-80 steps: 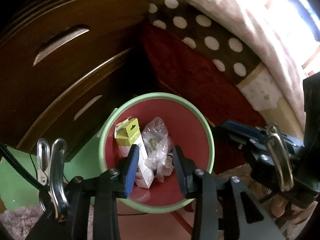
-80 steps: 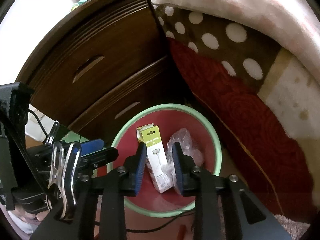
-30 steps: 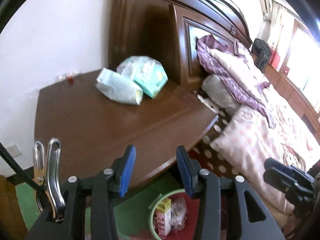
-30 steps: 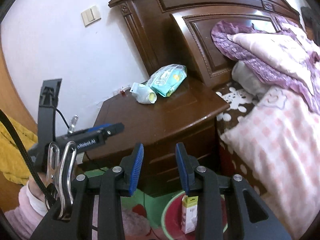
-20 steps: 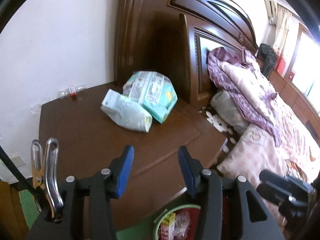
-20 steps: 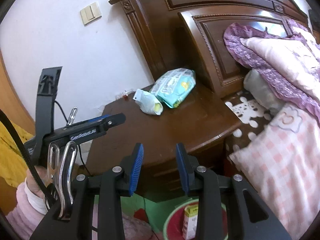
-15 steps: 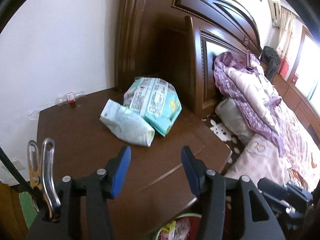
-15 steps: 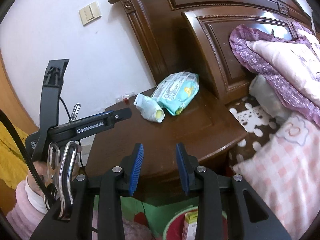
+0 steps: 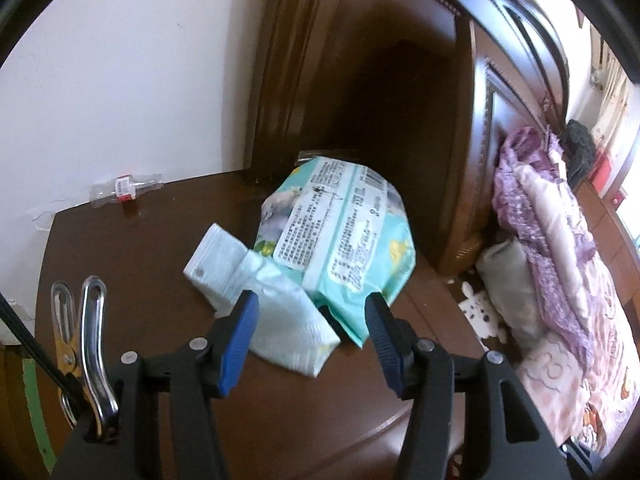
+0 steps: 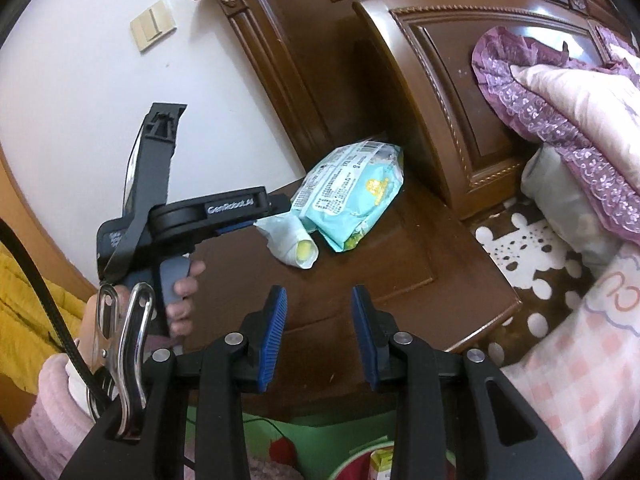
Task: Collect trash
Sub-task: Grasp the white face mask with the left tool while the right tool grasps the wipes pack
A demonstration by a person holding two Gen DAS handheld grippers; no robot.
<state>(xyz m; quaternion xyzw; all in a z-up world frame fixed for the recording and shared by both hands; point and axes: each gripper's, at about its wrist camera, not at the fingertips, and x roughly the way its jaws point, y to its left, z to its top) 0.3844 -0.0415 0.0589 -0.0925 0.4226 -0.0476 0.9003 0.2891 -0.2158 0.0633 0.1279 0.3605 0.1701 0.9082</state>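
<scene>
Bin: red plastic basket with green rim on the floor below the dark wooden nightstand already holds a yellow-topped carton. Still on the nightstand top: rolled white diaper touching a teal soft-pack of diapers, small clear vial with red label by the wall. Left gripper jaws have just been opening, nothing gripped, lined up on the diaper roll. Right gripper part open, empty. Readable: "GenRobot.AI" on the left tool; pack print illegible
</scene>
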